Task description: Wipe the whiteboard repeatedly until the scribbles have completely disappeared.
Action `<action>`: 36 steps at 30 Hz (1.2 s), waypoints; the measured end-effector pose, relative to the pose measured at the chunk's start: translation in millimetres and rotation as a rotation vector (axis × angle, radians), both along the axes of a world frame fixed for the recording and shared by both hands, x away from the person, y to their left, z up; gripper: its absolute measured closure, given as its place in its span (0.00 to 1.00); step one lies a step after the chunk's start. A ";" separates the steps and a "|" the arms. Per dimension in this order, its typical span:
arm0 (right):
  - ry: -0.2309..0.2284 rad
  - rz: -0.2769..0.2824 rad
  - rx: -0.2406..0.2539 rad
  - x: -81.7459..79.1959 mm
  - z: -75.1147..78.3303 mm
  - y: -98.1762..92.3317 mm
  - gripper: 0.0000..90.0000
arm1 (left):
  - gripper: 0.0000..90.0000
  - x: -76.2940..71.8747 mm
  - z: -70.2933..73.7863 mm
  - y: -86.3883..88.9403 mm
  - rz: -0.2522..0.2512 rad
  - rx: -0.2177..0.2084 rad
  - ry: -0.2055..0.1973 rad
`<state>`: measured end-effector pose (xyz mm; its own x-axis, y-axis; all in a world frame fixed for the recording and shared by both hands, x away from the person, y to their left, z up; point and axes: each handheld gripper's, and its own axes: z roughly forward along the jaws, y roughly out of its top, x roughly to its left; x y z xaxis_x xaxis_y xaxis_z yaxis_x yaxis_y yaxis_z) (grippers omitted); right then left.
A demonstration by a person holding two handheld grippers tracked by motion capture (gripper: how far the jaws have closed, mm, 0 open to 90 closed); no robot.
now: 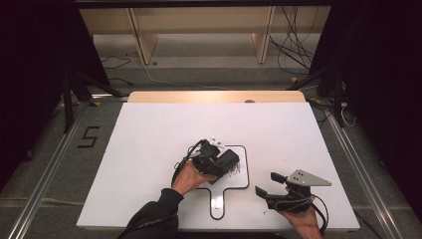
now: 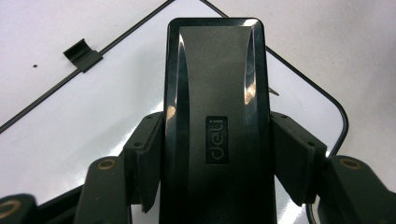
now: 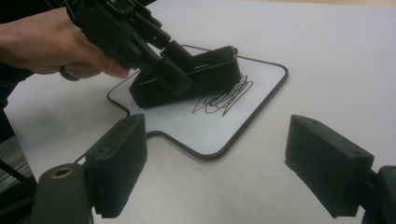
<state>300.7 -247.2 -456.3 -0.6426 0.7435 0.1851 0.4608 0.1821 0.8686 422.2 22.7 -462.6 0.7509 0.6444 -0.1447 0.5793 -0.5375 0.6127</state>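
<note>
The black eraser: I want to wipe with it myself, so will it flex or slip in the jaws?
The black eraser looks like a rigid moulded block, so it probably won't flex. Its glossy top shows glare, so it may be slippery, yet the left gripper clamps its flat sides squarely. Tilted over the scribble, it seems light.

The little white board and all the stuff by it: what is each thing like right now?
Whiteboard: flat on the table, black scribble on it.
Scribble: not wiped off.
Eraser: gripped, tilted, on the board beside the scribble.
Left claw: shut on the eraser.
Right claw: open, empty, beside the board.
Small black clip: lying loose by the board's edge.
</note>
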 end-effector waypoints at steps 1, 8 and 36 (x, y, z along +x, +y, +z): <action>-0.001 0.000 -0.001 0.0 0.0 0.0 0.24 | 0.45 -0.2 -0.1 -1.0 -0.002 0.001 -0.001; -0.001 0.000 0.001 -0.1 0.2 -0.1 0.24 | 0.45 -2.5 -1.8 -8.4 -0.027 0.036 -0.001; -0.003 -0.001 -0.002 -0.4 0.5 -0.2 0.24 | 0.45 -15.4 0.1 -29.5 -0.115 0.157 -0.058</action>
